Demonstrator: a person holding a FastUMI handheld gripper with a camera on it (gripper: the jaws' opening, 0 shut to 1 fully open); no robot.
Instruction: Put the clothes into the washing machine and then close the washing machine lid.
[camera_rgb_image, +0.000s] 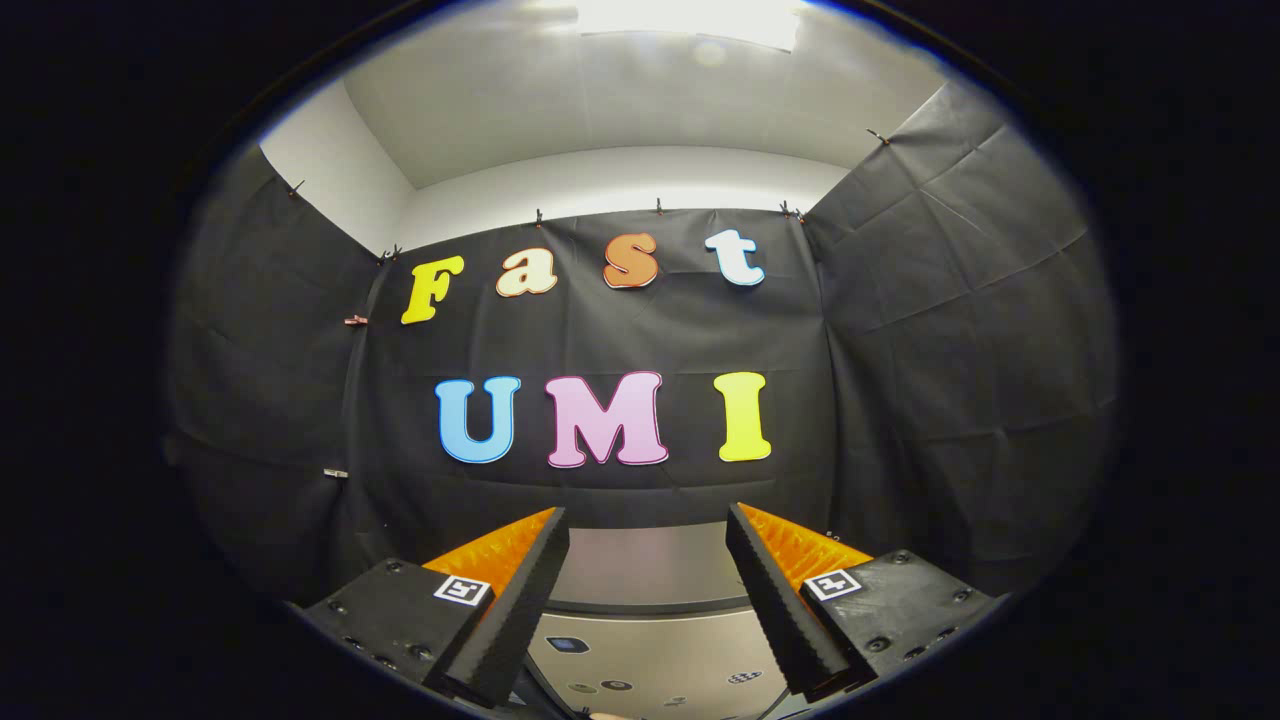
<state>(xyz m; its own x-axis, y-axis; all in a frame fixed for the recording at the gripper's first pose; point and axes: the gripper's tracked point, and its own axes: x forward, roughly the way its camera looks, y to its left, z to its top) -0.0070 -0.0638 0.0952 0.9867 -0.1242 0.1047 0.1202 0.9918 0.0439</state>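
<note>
Hovering above the washer (650, 600), the gripper (648, 530) has its jaws wide apart, gripping nothing, facing the booth wall (930, 330).

Ahead of me: black cloth wall (620, 330), creased, hung across the back of the booth. Side panels of the same black cloth (960, 300) to either side, folds running slantwise. Small clips (356, 320) pinning the cloth along its top edge and at the seams. Above: white wall band (620, 185), pale ceiling (560, 90), one bright light panel (690, 20).
</note>
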